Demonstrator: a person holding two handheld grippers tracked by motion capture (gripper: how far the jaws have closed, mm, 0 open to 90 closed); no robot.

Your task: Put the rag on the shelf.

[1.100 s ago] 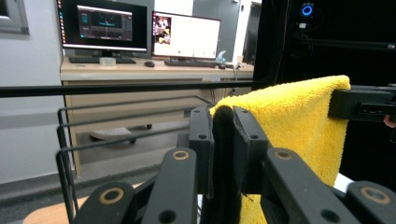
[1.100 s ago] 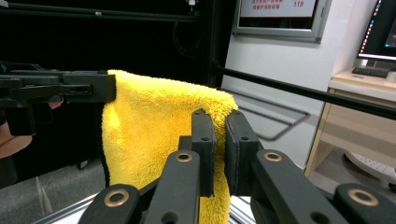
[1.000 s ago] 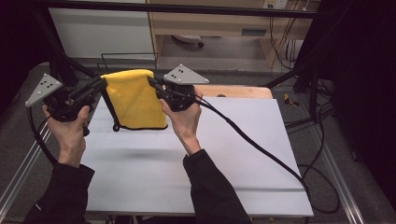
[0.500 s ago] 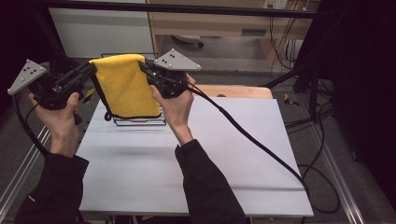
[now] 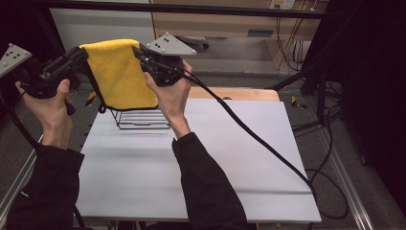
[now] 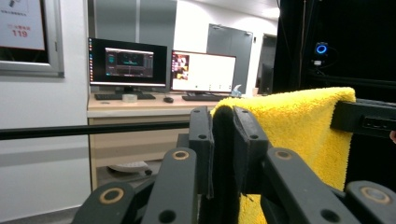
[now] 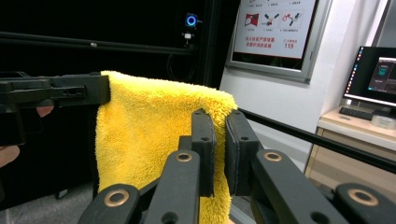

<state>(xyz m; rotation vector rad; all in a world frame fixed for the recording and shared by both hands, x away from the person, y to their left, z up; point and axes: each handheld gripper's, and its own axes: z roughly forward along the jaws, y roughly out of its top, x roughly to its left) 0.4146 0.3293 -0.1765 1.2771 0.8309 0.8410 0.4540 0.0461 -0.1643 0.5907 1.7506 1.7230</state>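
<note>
Above the table's point(image 5: 201, 158) far left corner hangs the yellow towel point(image 5: 122, 74), stretched by its top corners, directly over the wire rack point(image 5: 142, 120). The left gripper point(image 5: 82, 53) pinches one corner and the right gripper point(image 5: 139, 51) the other, both jaws clamped on cloth. Lowering should go best level and taut, centred so the fold lands across the rack's top bar.

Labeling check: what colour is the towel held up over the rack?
Yellow towel with dark edging; clearest in the high view.

right gripper point(image 7: 219, 154) pinches the yellow towel's point(image 7: 140, 140) top corner; the left gripper point(image 7: 56, 91) clamps the far corner.
</note>
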